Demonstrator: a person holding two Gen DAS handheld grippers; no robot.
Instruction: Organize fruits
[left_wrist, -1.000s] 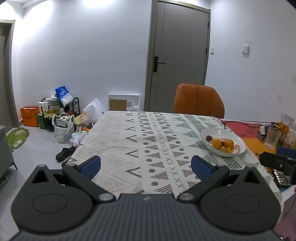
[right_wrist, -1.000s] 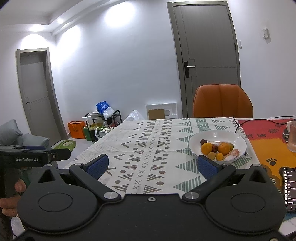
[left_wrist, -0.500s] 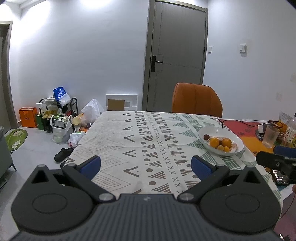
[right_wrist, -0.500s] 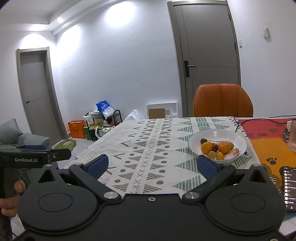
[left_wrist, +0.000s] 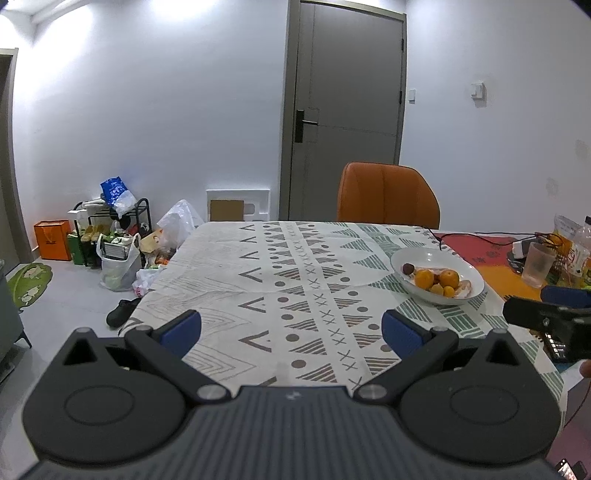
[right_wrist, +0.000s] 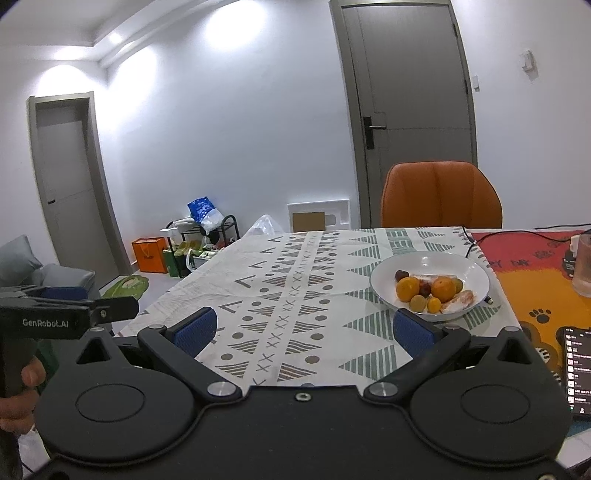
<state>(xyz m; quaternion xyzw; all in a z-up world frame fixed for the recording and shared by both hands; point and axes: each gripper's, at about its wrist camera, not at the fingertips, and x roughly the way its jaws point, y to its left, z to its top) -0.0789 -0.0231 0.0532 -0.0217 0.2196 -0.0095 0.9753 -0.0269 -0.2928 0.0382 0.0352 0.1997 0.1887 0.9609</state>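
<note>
A white bowl (left_wrist: 413, 258) (right_wrist: 476, 266) sits on the patterned tablecloth (left_wrist: 295, 280) at the right. It holds two oranges (left_wrist: 424, 278) (right_wrist: 407, 288), small yellow and dark round fruits and a pinkish packet (right_wrist: 458, 300). My left gripper (left_wrist: 291, 328) is open and empty above the table's near edge, left of the bowl. My right gripper (right_wrist: 303, 330) is open and empty, with its right pad (right_wrist: 412, 332) just in front of the bowl.
An orange chair (left_wrist: 388, 195) stands at the far side of the table. A plastic cup (left_wrist: 538, 264), cables and snacks lie on the red-orange mat (right_wrist: 535, 284) at the right. A phone (right_wrist: 576, 373) lies at the near right edge. Bags and a rack (left_wrist: 110, 236) clutter the floor on the left.
The left gripper has tilted slightly, so the bowl sits a little lower and nearer centre in its view. The right gripper has barely moved. Both stay open.
</note>
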